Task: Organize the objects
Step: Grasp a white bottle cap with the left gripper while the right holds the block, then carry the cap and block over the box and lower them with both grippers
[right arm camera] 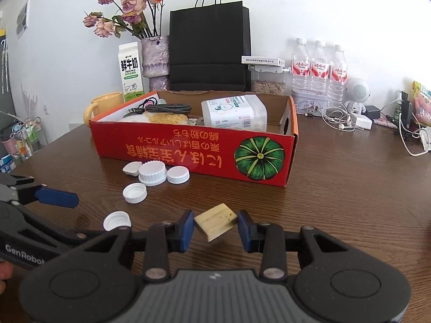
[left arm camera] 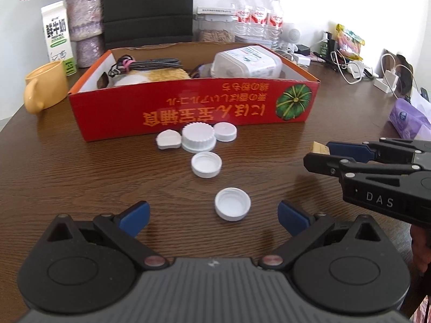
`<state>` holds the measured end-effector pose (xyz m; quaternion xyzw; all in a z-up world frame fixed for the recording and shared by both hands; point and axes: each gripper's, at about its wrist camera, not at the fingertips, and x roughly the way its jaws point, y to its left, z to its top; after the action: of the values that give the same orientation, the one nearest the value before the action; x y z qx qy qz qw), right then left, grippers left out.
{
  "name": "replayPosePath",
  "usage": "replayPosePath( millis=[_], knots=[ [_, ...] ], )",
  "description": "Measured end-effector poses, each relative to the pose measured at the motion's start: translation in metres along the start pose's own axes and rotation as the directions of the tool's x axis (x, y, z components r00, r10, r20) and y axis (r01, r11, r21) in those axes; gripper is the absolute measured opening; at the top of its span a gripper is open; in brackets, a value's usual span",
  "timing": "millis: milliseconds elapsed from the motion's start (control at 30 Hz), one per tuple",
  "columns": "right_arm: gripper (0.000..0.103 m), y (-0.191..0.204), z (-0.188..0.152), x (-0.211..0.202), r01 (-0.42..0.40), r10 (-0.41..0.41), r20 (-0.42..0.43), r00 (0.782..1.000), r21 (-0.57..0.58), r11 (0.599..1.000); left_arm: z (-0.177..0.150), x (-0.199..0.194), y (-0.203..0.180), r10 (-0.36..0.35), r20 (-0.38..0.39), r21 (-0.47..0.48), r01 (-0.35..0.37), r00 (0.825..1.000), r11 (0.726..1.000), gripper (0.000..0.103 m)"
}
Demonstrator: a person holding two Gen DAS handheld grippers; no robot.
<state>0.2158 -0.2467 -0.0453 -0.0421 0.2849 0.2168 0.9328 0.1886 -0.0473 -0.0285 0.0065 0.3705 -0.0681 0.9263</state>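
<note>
two grippers at work: right gripper [right arm camera: 215, 227] fingers clamped on small pale wooden block [right arm camera: 215, 221], presumably bound for red cardboard box [right arm camera: 188, 149]; left gripper [left arm camera: 212, 216] fingers spread wide, empty, nearing upturned white plastic cap [left arm camera: 232, 203] on brown desk [left arm camera: 94, 177].

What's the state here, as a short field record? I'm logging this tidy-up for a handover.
left tool: open, empty, lined up on the nearest cap
right tool: shut on wood block
loose caps: five white ones on the table, three against the red box
box contents: cable, sponge, plastic tub
behind box: mug, milk carton, bottles
</note>
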Motion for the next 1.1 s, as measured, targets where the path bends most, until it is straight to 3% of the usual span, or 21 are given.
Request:
replayPosePath(
  millis=[100,167,300,400,467,500,733,1100],
  knots=[
    [0.034,0.0,-0.001,0.0,-0.002,0.002,0.001,1.0,0.001,1.0,0.0,0.001,-0.005,-0.006,0.003,0.017,0.006,1.0,1.0,0.097],
    [0.034,0.0,-0.001,-0.001,-0.004,0.004,0.002,1.0,0.001,1.0,0.0,0.002,-0.007,-0.011,-0.001,0.023,0.011,1.0,1.0,0.085],
    [0.034,0.0,-0.001,-0.002,-0.005,0.005,0.004,1.0,0.002,1.0,0.0,0.003,-0.009,-0.017,0.001,0.024,0.017,1.0,1.0,0.073],
    [0.034,0.0,-0.001,-0.002,-0.006,0.006,0.004,1.0,0.002,1.0,0.0,0.003,-0.011,-0.021,0.008,0.028,0.02,1.0,0.999,0.054],
    [0.034,0.001,-0.001,-0.002,-0.005,0.005,0.004,1.0,0.001,1.0,0.001,0.003,-0.012,-0.019,0.013,0.035,0.019,1.0,0.999,0.033],
    [0.034,0.001,-0.001,-0.002,-0.006,0.006,0.004,1.0,0.001,1.0,0.001,0.002,-0.012,-0.021,0.014,0.034,0.021,1.0,0.999,0.03],
    [0.034,0.004,0.001,-0.001,-0.009,0.009,0.006,1.0,-0.004,1.0,0.001,0.001,-0.01,-0.027,0.021,0.031,0.027,0.999,0.999,0.03],
    [0.034,0.013,0.022,0.002,-0.025,0.027,0.046,0.999,-0.043,0.999,0.02,-0.01,0.005,-0.006,0.092,-0.002,0.006,0.996,1.0,0.03]
  ],
)
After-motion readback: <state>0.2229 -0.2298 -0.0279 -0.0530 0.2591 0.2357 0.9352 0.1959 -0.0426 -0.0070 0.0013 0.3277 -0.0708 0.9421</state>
